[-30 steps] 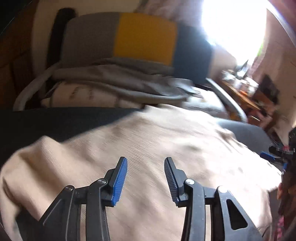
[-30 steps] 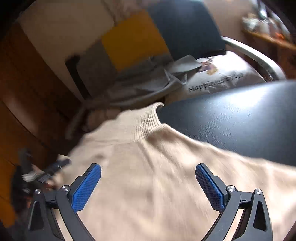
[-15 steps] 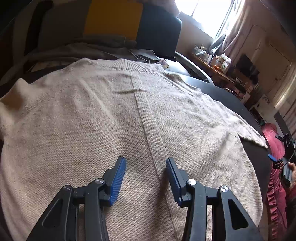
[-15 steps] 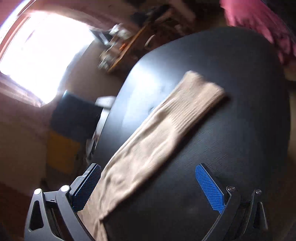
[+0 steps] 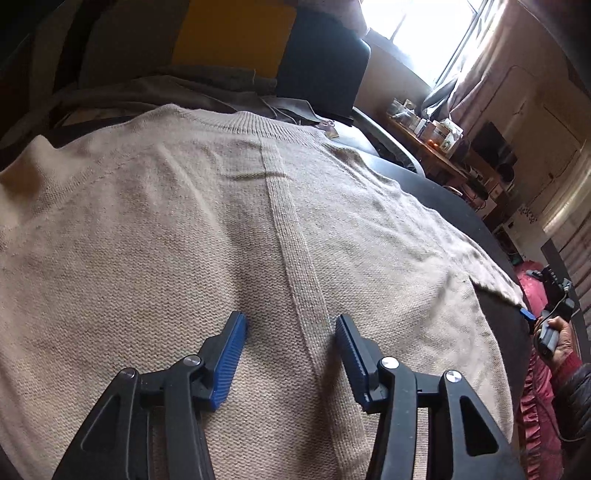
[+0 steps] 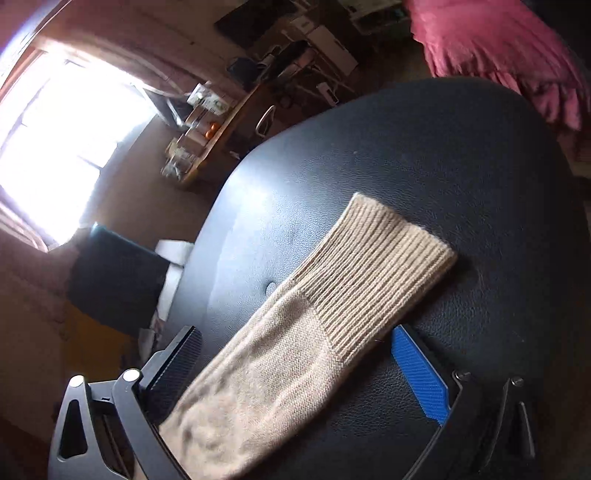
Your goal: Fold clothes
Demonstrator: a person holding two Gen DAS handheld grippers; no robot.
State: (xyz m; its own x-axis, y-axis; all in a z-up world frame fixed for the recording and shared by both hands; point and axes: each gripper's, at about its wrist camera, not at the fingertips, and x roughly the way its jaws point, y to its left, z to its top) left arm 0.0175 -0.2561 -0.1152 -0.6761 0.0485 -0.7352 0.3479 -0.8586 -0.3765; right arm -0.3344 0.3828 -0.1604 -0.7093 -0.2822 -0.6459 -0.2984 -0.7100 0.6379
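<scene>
Beige sweater [image 5: 155,236] spread flat on black table [image 6: 424,155], both grippers released.
Left gripper [image 5: 290,325] over sweater body, jaws apart with the knit centre stripe [image 5: 295,266] between them, pads very near the fabric; contact unclear. Neckline at far edge, chair with yellow panel [image 5: 232,33] and grey clothes behind it. Right gripper [image 6: 295,343] low over table, jaws wide, straddling the sleeve [image 6: 280,362]; ribbed cuff [image 6: 376,269] lies flat past the blue pad [image 6: 417,369], pointing away. Window [image 6: 55,140] far left, pink fabric [image 6: 491,48] top right.
</scene>
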